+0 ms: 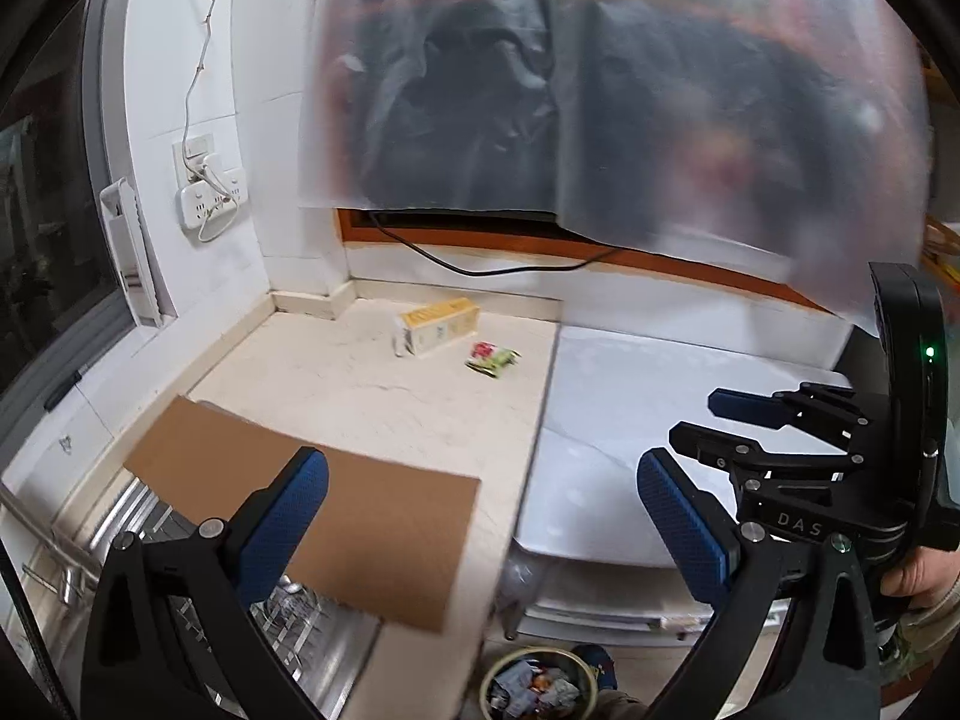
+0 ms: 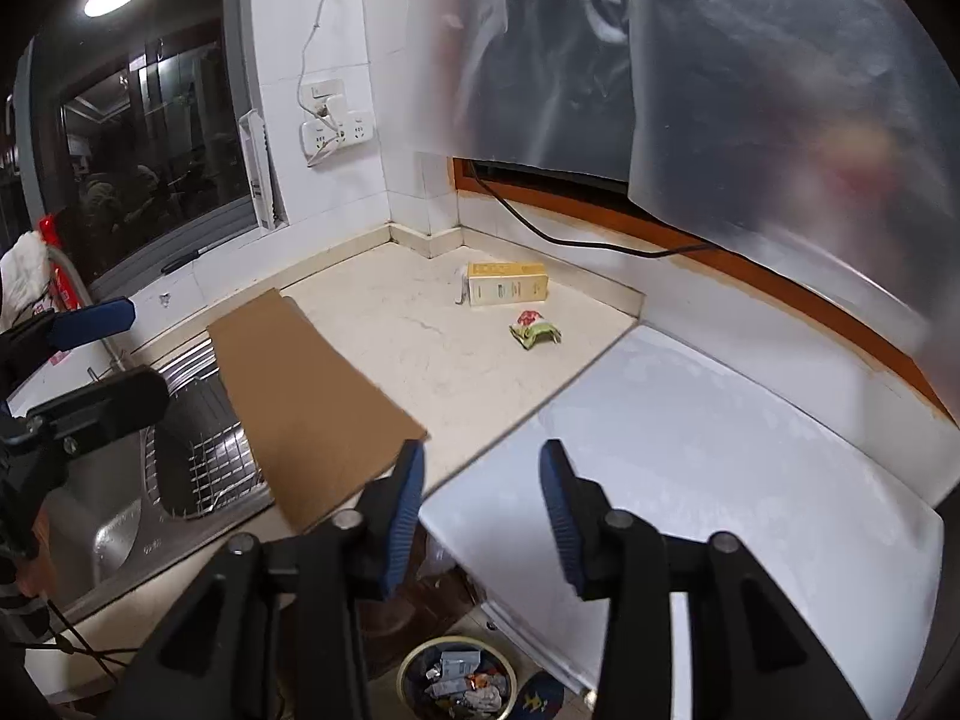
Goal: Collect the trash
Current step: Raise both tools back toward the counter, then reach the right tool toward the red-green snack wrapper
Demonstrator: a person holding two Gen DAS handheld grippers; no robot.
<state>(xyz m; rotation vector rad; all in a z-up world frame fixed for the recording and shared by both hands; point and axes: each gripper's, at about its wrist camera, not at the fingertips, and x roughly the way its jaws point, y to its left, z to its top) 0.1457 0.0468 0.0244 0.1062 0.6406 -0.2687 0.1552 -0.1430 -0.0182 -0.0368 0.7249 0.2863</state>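
Note:
A yellow and white carton (image 1: 439, 326) (image 2: 507, 291) lies on the beige counter near the back corner. A crumpled red and green wrapper (image 1: 492, 358) (image 2: 534, 329) lies just in front of it. A brown cardboard sheet (image 1: 312, 504) (image 2: 306, 396) lies partly over the sink. A round trash bin (image 1: 540, 684) (image 2: 459, 681) with several scraps stands on the floor below the counter edge. My left gripper (image 1: 483, 498) is open and empty above the cardboard's near edge. My right gripper (image 2: 482, 480) is open and empty over the counter's front edge; it also shows in the left wrist view (image 1: 690, 426).
A steel sink with a wire rack (image 2: 198, 456) is at the left. A white appliance top (image 2: 720, 456) fills the right. A black cable (image 2: 588, 240) runs along the back wall. A plastic sheet (image 2: 720, 90) hangs above. A power strip (image 2: 336, 132) hangs on the wall.

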